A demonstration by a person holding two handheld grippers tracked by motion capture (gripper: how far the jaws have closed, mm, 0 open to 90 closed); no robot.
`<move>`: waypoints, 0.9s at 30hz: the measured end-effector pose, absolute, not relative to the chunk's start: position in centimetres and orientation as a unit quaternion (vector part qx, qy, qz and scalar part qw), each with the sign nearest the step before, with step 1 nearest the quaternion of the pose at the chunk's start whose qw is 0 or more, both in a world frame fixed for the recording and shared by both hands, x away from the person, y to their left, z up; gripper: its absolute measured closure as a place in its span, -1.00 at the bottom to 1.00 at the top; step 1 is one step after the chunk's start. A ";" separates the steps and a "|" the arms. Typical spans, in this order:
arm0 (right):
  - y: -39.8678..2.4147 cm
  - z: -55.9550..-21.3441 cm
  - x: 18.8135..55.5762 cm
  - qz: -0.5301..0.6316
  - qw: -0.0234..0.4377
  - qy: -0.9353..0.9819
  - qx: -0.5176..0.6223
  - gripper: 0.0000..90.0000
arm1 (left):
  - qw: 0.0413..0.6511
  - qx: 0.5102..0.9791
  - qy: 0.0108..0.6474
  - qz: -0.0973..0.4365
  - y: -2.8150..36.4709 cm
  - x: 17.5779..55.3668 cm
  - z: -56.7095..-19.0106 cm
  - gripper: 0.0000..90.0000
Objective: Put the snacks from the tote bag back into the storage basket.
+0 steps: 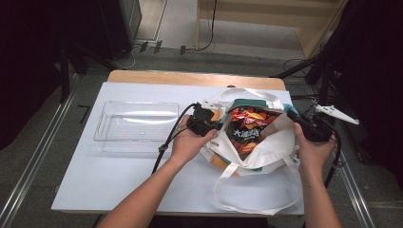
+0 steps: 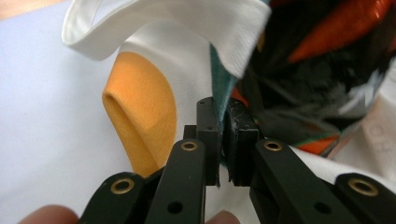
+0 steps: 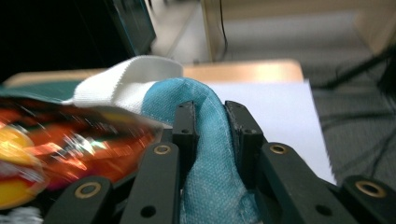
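A white tote bag with orange and teal patches lies on the white-covered worktop, toward its right half, mouth held apart between two tools. The left tool pinches the bag's left rim: in the left gripper view its jaws are pressed together on a thin teal-and-white fabric edge. The right tool pinches the right rim; in the right gripper view its jaws clamp a fold of teal fabric (bunched up between them). A red and orange snack packet stands inside the bag, its top showing through the mouth. The bag's handle loops across the worktop toward the near edge. A clear plastic tray rests left of the bag, just beside the left hand.
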State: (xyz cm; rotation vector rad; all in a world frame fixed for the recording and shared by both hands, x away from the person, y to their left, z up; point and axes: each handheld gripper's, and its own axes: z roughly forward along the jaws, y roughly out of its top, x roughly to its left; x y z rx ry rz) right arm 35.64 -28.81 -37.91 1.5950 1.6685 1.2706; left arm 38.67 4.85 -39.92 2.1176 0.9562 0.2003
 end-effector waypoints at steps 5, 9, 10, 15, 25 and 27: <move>-28.6 -41.0 37.7 0.439 0.206 0.619 0.618 0.70 | 0.400 0.831 0.378 0.076 5.0 38.6 -40.1 0.89; -28.8 -41.0 37.5 0.448 0.192 0.623 0.612 0.68 | 0.417 0.827 0.371 0.073 5.4 38.4 -39.5 0.64; -29.1 -40.7 37.3 0.460 0.189 0.620 0.607 0.67 | 0.426 0.823 0.368 0.078 5.5 38.3 -39.3 0.54; -29.5 -39.7 36.0 0.485 0.187 0.624 0.584 0.68 | 0.467 0.794 0.370 0.119 5.6 38.4 -38.1 0.28; -29.4 -39.6 34.4 0.485 0.164 0.663 0.546 0.72 | 0.393 0.815 0.407 0.124 4.4 39.8 -39.9 0.90; -29.7 -39.3 34.3 0.496 0.157 0.661 0.541 0.72 | 0.357 0.836 0.402 0.110 3.9 39.9 -41.3 0.90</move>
